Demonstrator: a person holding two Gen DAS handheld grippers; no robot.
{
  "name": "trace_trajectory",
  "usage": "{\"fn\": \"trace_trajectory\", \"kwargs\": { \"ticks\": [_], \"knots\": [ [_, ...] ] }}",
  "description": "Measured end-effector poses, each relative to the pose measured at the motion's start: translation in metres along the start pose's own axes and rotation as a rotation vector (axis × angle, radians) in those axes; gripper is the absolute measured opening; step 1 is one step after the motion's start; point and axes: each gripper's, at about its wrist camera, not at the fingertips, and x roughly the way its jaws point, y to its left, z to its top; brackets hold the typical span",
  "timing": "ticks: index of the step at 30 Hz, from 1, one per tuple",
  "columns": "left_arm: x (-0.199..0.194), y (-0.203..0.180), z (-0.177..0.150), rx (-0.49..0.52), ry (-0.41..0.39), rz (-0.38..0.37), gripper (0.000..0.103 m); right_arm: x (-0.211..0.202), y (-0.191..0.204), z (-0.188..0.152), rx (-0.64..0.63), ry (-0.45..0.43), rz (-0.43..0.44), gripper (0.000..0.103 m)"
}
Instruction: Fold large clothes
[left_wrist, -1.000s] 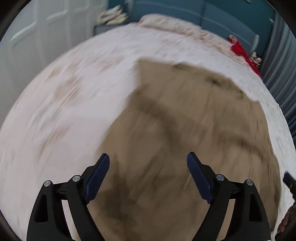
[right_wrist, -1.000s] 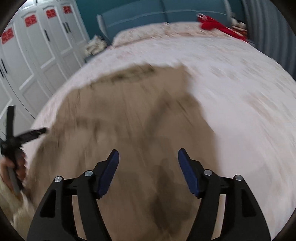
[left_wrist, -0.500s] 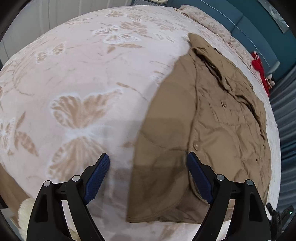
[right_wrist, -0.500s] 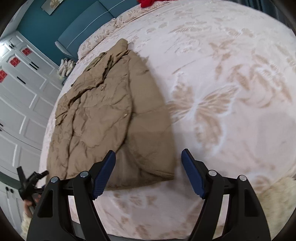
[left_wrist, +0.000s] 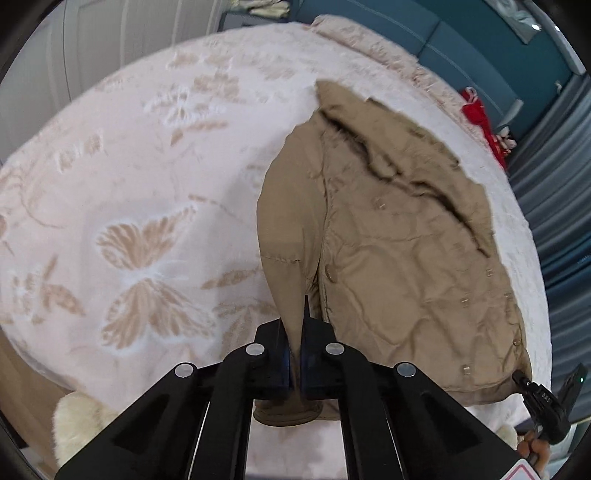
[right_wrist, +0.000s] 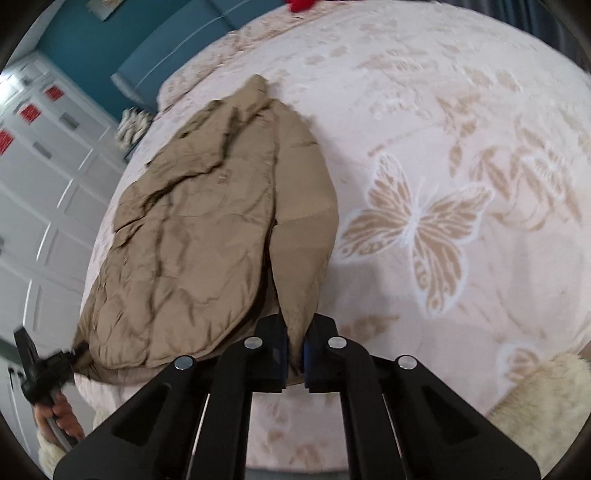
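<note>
A tan quilted jacket (left_wrist: 399, 251) lies flat on the bed (left_wrist: 155, 177), front side up with its snaps showing, collar at the far end toward the headboard (left_wrist: 480, 55) and hem at the near edge of the mattress. Its long axis runs from the near bed edge away toward the pillows (left_wrist: 362, 33). The left claw (left_wrist: 294, 363) is clamped narrow on the sleeve fabric along the jacket's left side, near the cuff, so the sleeve rises in a taut ridge out of the closed jaws. The right claw (right_wrist: 294, 356) is likewise pinched shut on the sleeve along the jacket's right side, at the near end. Each claw thus holds the sleeve of its own side, with the jacket's body extending forward and inward from it. In the left wrist view the opposite claw appears at the lower right, at the hem corner; the right wrist view shows its counterpart at the lower left. Judged from this layout, the coming fold would carry each sleeve inward across the body, at right angles to the long axis. The bedspread bears a butterfly pattern (right_wrist: 417, 218); white wardrobe doors (right_wrist: 40, 162) stand to one side.
</note>
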Motion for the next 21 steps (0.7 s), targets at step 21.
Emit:
{"fn": "trace_trajectory", "kwargs": {
  "ticks": [21],
  "knots": [
    [-0.184, -0.035, -0.023, 0.256, -0.180, 0.062, 0.001, -0.197, 0.056, -0.018, -0.269, -0.213, 0.183, 0.003]
  ]
}}
